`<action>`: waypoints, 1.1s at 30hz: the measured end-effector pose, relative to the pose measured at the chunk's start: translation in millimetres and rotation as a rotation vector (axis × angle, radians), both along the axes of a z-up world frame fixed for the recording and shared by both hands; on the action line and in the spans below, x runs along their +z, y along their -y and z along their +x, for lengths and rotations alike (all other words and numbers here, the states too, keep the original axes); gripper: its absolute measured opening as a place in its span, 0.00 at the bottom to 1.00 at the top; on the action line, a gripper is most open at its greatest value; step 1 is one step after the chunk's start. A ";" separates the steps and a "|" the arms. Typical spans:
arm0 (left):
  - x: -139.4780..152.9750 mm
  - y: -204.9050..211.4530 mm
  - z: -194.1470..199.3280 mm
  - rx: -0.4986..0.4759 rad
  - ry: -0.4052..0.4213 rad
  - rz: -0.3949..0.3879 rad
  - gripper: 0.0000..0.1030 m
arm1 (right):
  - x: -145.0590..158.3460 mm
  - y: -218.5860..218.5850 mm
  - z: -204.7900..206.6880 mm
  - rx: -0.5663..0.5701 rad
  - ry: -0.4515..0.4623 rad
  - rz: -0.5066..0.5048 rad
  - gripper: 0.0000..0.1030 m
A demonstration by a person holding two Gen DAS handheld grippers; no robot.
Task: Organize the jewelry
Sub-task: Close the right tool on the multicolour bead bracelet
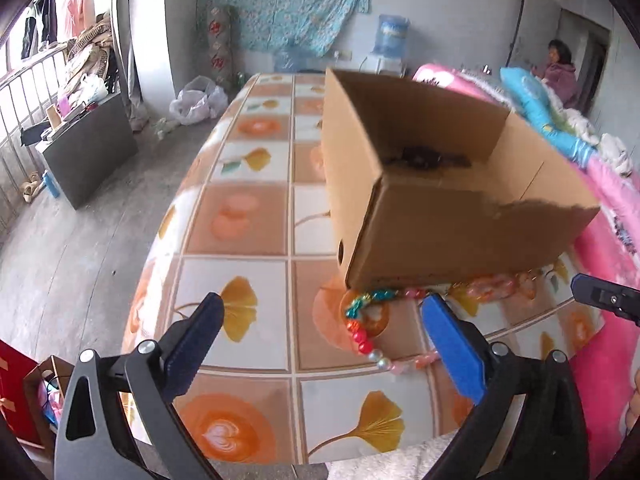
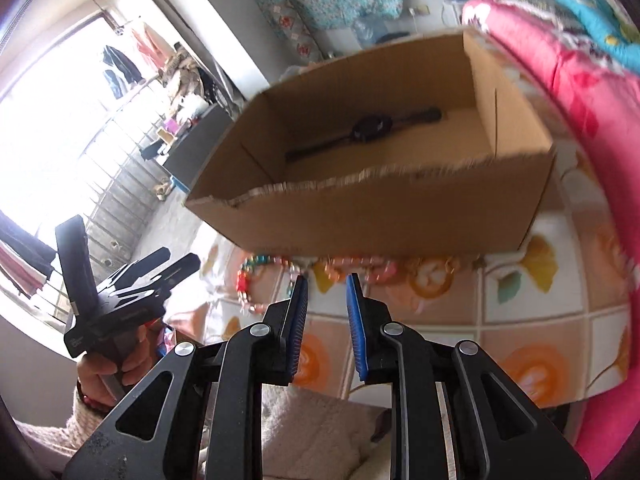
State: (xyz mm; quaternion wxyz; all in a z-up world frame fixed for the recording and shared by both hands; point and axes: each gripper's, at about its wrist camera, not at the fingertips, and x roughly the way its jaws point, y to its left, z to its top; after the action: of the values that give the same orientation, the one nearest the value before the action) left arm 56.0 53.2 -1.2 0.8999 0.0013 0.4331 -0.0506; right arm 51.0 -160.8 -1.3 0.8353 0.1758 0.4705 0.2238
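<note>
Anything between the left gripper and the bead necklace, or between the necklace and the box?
Nothing visible blocks the left gripper from the bead necklace on the table. The cardboard box stands directly behind the necklace; its near wall, taller than the beads, must be cleared to drop them inside.

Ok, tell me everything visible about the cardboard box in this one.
The cardboard box is plain brown corrugated card, open-topped, with a ragged torn edge along its near rim and a round hole low on one end wall. It sits on the tiled-pattern tablecloth, against the pink quilt. A dark watch lies flat inside. A colourful bead necklace lies at its near base. Neither gripper touches it.
</note>
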 end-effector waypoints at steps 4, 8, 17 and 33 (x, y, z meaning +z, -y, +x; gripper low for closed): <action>-34.3 16.4 8.6 -0.014 -0.056 0.070 0.94 | -14.8 -24.1 10.5 0.002 -0.021 -0.001 0.16; -50.5 22.2 6.7 -0.013 -0.075 0.117 0.95 | -14.4 -33.7 16.7 0.012 -0.008 -0.016 0.16; -51.5 2.3 -9.8 -0.024 -0.037 0.093 0.95 | -24.3 -68.5 32.4 0.116 -0.004 -0.043 0.16; -50.6 -6.4 -3.8 -0.055 -0.049 0.086 0.95 | -33.5 -120.1 55.7 0.186 0.068 -0.248 0.12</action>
State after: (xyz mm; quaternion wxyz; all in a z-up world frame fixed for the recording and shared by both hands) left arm 52.2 59.6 -51.8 0.8865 0.0507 0.4564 -0.0567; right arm 106.8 -40.7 -34.8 0.8417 0.0191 0.4801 0.2463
